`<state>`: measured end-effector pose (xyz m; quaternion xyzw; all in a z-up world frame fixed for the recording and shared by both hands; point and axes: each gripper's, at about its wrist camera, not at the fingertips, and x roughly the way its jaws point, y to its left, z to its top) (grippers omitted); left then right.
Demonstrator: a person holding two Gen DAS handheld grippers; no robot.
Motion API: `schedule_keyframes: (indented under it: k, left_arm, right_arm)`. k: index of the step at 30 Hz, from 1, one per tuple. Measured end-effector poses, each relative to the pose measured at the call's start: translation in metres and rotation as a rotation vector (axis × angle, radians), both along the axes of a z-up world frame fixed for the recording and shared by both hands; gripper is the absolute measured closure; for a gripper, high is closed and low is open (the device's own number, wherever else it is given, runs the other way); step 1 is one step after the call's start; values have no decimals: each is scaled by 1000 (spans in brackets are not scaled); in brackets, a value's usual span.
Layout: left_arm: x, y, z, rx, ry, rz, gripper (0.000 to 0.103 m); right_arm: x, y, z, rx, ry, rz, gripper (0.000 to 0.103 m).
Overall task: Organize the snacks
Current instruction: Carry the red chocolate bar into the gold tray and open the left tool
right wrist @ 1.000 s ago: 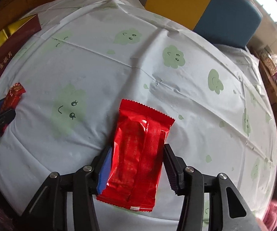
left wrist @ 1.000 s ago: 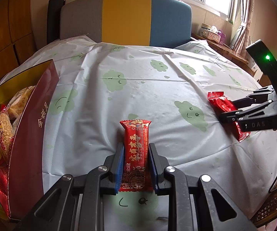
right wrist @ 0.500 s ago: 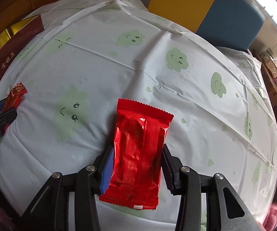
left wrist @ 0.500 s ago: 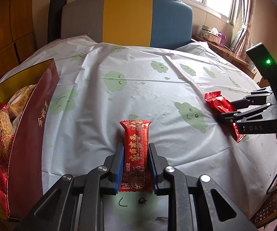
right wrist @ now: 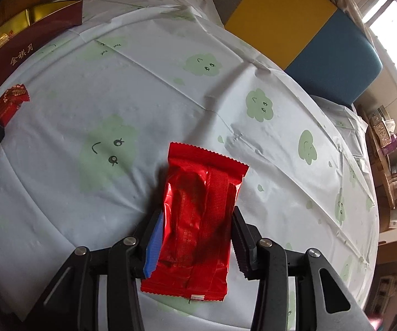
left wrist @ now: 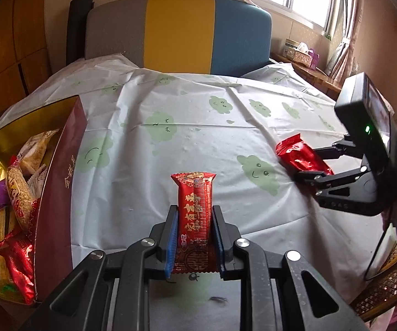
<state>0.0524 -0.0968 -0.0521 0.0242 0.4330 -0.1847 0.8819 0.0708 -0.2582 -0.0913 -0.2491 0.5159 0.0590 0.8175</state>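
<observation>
My left gripper [left wrist: 194, 222] is shut on a narrow red snack bar [left wrist: 194, 209] with gold print, held above the tablecloth. My right gripper [right wrist: 195, 237] is shut on a wider shiny red snack packet [right wrist: 198, 220]. In the left wrist view the right gripper [left wrist: 308, 165] and its packet [left wrist: 299, 154] sit at the right. In the right wrist view the left gripper's bar [right wrist: 9, 102] shows at the left edge. A maroon box with a gold lining [left wrist: 60, 182] at the left holds several snacks [left wrist: 19, 193].
A round table under a white cloth with green cloud faces [left wrist: 198, 127] fills both views. A grey, yellow and blue chair back [left wrist: 179, 30] stands behind it. A side shelf with a tissue box [left wrist: 300, 52] is at the far right. The box [right wrist: 19, 52] lies at the table's left edge.
Both grippers have risen a little with their snacks still held. The right gripper has tilted and shifted slightly in the left wrist view.
</observation>
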Motion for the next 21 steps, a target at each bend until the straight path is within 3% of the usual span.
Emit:
schedule_keyframes:
  k: [9, 15, 21]
  left_arm:
    - [0, 31, 31, -84, -5, 60, 81]
    - [2, 60, 43, -54, 3, 170, 81]
    - [-2, 89, 58, -34, -40, 249, 81]
  right_arm:
    - [-6, 6, 2, -14, -7, 12, 58]
    - [-5, 4, 2, -16, -11, 18, 58]
    - [-7, 5, 2, -22, -18, 26, 58]
